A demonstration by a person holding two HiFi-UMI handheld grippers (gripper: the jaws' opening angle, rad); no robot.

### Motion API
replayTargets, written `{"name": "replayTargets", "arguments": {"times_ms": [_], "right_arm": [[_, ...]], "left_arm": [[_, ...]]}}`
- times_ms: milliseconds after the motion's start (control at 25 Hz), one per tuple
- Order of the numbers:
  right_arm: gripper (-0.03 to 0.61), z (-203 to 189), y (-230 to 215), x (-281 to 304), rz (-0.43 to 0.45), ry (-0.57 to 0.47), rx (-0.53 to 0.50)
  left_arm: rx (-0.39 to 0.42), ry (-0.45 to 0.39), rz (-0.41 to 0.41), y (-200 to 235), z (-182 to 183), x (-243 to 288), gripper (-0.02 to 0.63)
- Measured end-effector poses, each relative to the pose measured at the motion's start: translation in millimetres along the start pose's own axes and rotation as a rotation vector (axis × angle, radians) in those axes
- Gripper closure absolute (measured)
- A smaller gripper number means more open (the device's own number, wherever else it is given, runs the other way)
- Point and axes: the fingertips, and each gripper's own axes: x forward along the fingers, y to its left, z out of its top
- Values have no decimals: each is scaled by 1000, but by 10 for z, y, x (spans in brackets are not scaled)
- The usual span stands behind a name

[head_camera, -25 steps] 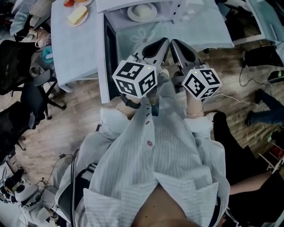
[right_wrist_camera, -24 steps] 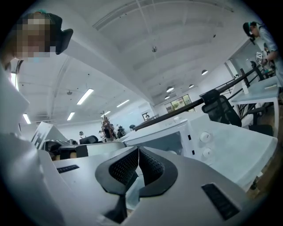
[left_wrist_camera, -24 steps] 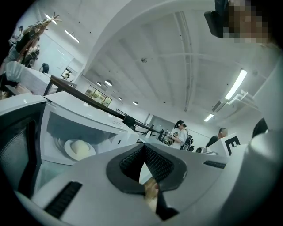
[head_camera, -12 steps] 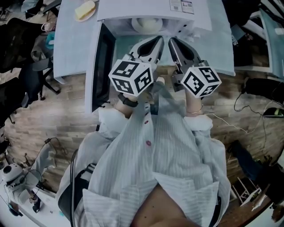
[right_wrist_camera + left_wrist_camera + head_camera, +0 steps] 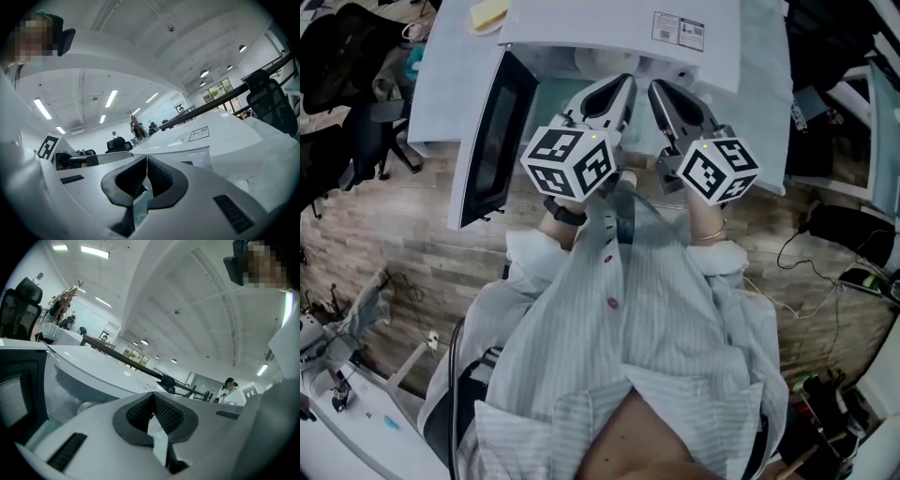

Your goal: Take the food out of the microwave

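The white microwave [image 5: 619,28] stands on a pale table, its dark-windowed door [image 5: 490,141] swung open to the left. Inside the cavity, a white plate of pale food [image 5: 592,64] peeks out under the top edge. In the left gripper view it is a pale round shape [image 5: 88,407] deep in the cavity. My left gripper [image 5: 625,86] and right gripper [image 5: 655,90] are held side by side just in front of the opening. Both are shut, pads together, with nothing between them. The right gripper view looks over the microwave's labelled top [image 5: 197,133].
A plate with a yellow piece of food [image 5: 490,13] lies on the table [image 5: 445,84] left of the microwave. Black office chairs [image 5: 337,66] stand at the far left. Cables and dark gear [image 5: 839,234] lie on the wooden floor at the right.
Both grippers have swung round together and now face the microwave opening squarely. The open door has come fully into view at the left. The jaws have stayed shut.
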Motion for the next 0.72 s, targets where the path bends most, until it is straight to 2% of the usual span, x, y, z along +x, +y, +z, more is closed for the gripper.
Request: {"name": "replayTargets", "arguments": {"times_ms": [360,720], "right_arm": [[546,-35,-23,165,72,39,7],[546,-20,4,396,62,38,27]], "left_arm": [[-22,-26,79,169,26,32,606],[-25,-9,73,364,128,63,606]]}}
